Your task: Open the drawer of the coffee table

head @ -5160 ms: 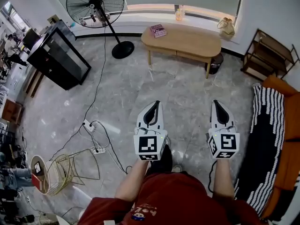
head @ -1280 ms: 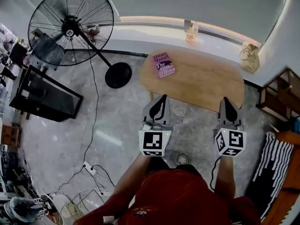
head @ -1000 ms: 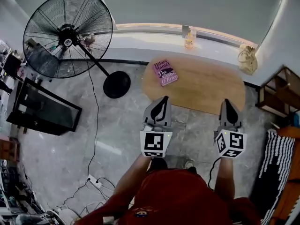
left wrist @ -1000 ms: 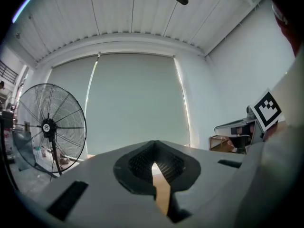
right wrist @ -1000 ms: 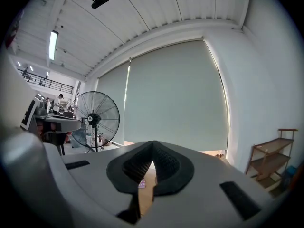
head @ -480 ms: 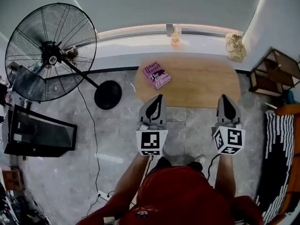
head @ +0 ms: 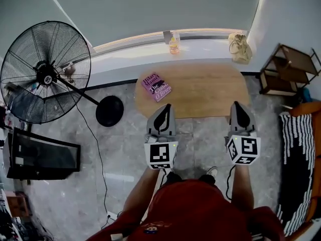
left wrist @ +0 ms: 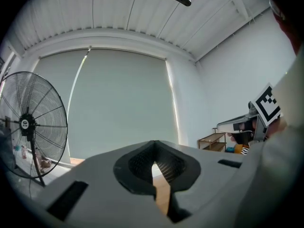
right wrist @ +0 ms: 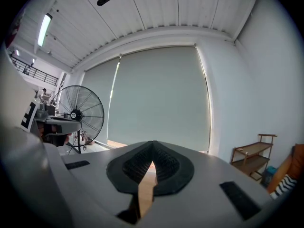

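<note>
The oval wooden coffee table (head: 205, 87) stands under the window, just beyond both grippers; its top also shows as a wooden strip through the jaw gap in each gripper view. No drawer shows from above. My left gripper (head: 166, 106) is shut and empty, its tip at the table's near edge by the purple book (head: 156, 86). My right gripper (head: 236, 104) is also shut and empty, over the near edge further right. In the left gripper view the left gripper (left wrist: 153, 161) points level at the window blind, and the right gripper (right wrist: 152, 159) does the same in its own view.
A big black standing fan (head: 44, 72) with its round base (head: 109, 110) is left of the table. A bottle (head: 174, 43) and a bag (head: 239, 47) sit on the sill. A wooden shelf (head: 287, 69) and a striped cover (head: 297, 159) are at right, a black cabinet (head: 35, 157) at left.
The table has come closer under the grippers and the fan has slid to the left of the view. Both grippers stay shut and keep pointing at the table.
</note>
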